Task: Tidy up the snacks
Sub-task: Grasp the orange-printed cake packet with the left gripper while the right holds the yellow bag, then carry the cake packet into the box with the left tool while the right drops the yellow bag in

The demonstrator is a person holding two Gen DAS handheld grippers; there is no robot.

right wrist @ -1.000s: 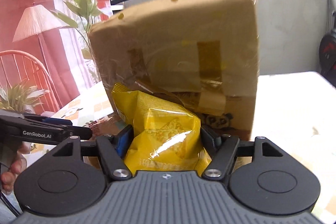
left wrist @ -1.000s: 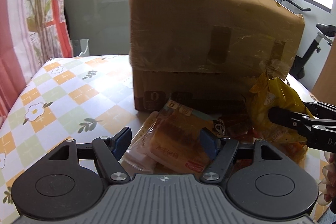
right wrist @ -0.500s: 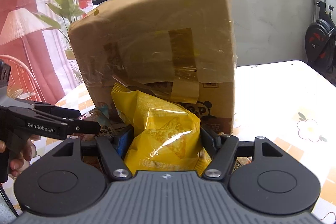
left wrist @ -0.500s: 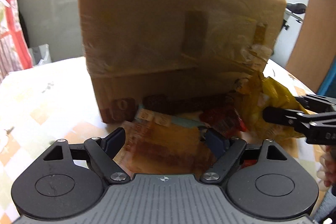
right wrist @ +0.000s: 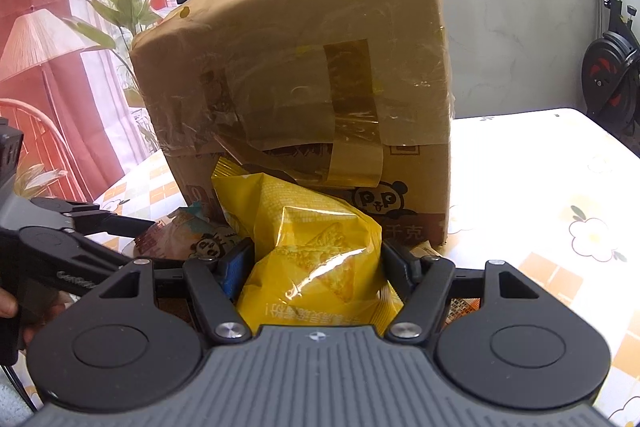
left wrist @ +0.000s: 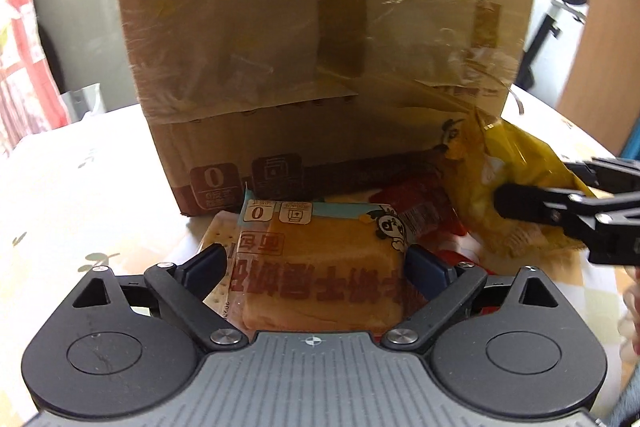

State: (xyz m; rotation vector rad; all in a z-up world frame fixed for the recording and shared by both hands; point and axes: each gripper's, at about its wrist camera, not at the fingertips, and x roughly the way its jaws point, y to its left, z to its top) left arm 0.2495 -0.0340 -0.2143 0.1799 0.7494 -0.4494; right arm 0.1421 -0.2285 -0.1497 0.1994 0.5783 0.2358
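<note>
The taped cardboard box (left wrist: 320, 59) stood shut on the counter (left wrist: 88, 187) at the far side of the scene, wrapped in clear film, so nothing of its contents could be seen. Every snack lay outside it, heaped against its near face.

Your left gripper (left wrist: 316, 263) had its jaws opening, nearly as wide as they go, one to each side of the orange bread packet (left wrist: 320, 275). The packet lay flat on the counter between them, with a small gap at each pad, so it was not gripped. Under its left edge a clear cracker packet (left wrist: 218, 247) showed. A red snack packet (left wrist: 424, 207) lay at its far right corner, just in front of the box.

Your right gripper (right wrist: 316, 259) had its jaws at a middling width, pressed on the lower part of the yellow chip bag (right wrist: 316, 239). The bag stood up between them, its top leaning against the box front beside the printed panda. In the left wrist view the same bag sat to the right of the pile, with the right gripper's fingers (left wrist: 532, 203) across it. In the right wrist view the bread packet lay to the left of the bag, near the left gripper.
</note>
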